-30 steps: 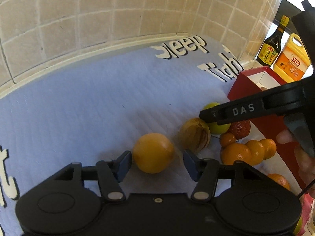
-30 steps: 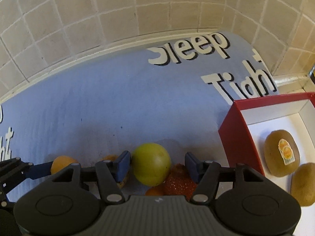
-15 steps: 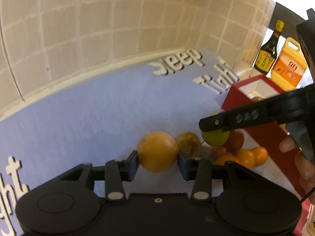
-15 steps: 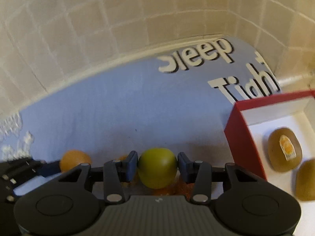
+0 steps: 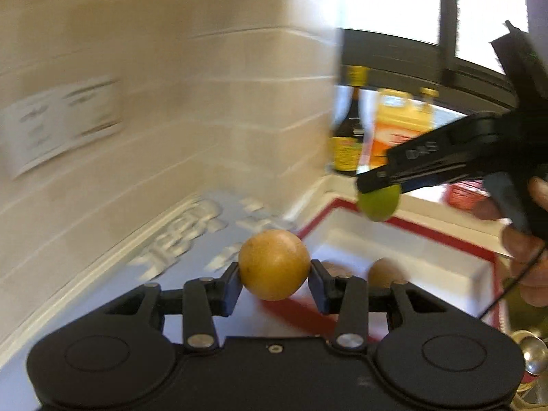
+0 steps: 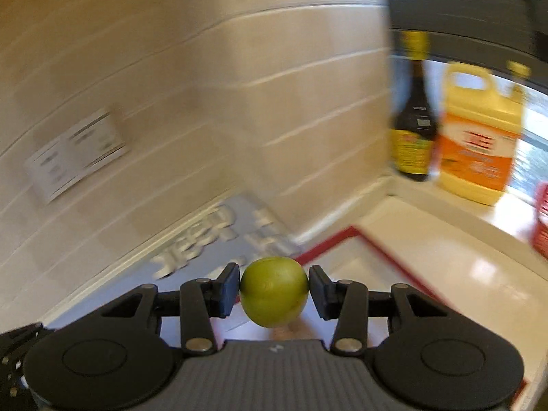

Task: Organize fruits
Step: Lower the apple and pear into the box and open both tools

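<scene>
My left gripper (image 5: 274,282) is shut on a round orange fruit (image 5: 274,263) and holds it in the air just before the near left edge of the red box (image 5: 445,236). My right gripper (image 6: 274,291) is shut on a green round fruit (image 6: 274,291) and holds it above the red box (image 6: 342,236); it also shows in the left wrist view (image 5: 378,202), over the box's white inside. Two brown kiwis (image 5: 385,270) lie in the box.
A dark sauce bottle (image 6: 412,120) and a yellow-orange jug (image 6: 479,137) stand behind the box by the window. A tiled wall with a white socket plate (image 6: 75,157) rises behind the blue mat (image 6: 219,236). A metal object (image 5: 532,352) sits at the far right.
Both grippers have lifted their fruits off the mat and swung right toward the red box. The pile of fruit on the mat has left both views.
</scene>
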